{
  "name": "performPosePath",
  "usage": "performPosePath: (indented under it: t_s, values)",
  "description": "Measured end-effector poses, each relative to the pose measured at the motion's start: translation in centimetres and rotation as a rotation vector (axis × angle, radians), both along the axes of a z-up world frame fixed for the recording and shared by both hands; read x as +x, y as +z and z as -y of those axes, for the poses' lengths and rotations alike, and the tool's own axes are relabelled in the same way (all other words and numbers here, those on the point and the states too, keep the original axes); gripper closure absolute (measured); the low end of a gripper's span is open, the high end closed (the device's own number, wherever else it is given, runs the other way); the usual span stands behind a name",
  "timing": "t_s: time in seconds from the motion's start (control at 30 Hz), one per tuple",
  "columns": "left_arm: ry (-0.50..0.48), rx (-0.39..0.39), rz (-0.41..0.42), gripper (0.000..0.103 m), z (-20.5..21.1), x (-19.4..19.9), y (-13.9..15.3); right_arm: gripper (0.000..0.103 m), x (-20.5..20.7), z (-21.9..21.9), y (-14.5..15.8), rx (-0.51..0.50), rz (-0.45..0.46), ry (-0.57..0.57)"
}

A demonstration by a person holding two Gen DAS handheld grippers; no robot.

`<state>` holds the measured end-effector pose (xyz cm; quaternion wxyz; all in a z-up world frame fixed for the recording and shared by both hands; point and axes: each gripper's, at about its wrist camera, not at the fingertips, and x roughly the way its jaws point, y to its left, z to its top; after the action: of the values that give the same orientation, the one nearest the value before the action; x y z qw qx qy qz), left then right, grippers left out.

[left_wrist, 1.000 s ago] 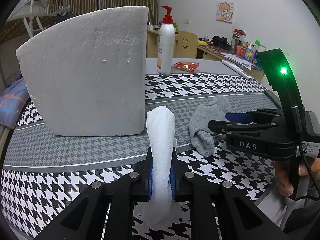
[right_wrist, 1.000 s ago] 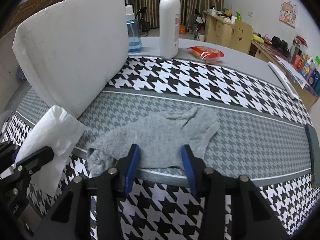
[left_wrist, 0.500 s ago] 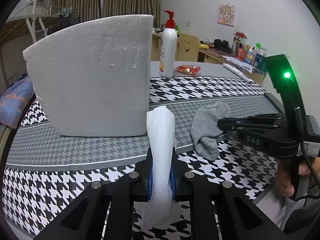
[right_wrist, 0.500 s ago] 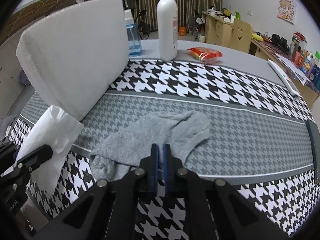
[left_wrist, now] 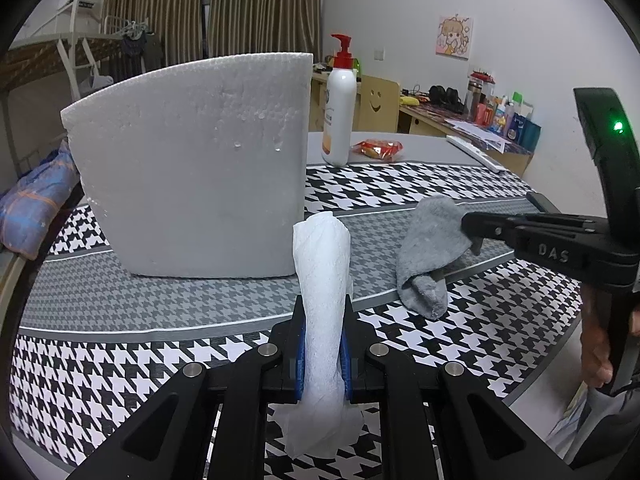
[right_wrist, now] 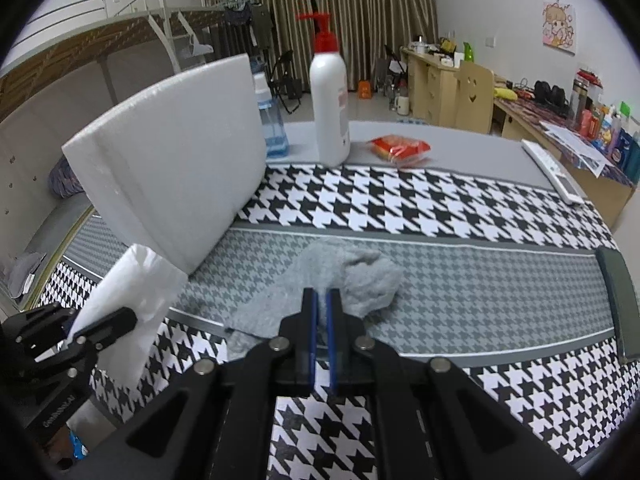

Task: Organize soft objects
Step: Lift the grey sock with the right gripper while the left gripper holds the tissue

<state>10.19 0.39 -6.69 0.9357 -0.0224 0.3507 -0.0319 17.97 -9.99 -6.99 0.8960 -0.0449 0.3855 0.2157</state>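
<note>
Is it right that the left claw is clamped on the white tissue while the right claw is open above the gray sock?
Not quite. The right claw is shut on the gray sock, lifting part of it off the table, as the right wrist view shows. The left claw is indeed clamped on the white tissue.

Setting: lived-in bedroom or dorm-type room, not a lab. Evidence: metal bunk bed frame (left_wrist: 76, 52) at 10 o'clock, clothes on hangers (left_wrist: 134, 38) beside it, bedding bundle (left_wrist: 36, 200) at 9 o'clock. Long brown curtains (left_wrist: 248, 8) at 12 o'clock. Cartoon poster (left_wrist: 455, 36) on white wall at 1 o'clock. Cluttered wooden desk (right_wrist: 560, 128) at 2 o'clock; wooden chair with smiley cut-out (right_wrist: 474, 94) next to it. Work surface: table with houndstooth cloth (right_wrist: 440, 208), holding pump lotion bottle (right_wrist: 330, 100) and snack packet (right_wrist: 400, 147).
</note>
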Motion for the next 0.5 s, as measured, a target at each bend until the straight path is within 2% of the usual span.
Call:
performPosePath:
  t_s: [0.5]
  values:
    - [0.0,0.016,0.056,0.089,0.2,-0.8,2.1,0.096,-1.5,0.7,2.6,0.041,0.081,0.006]
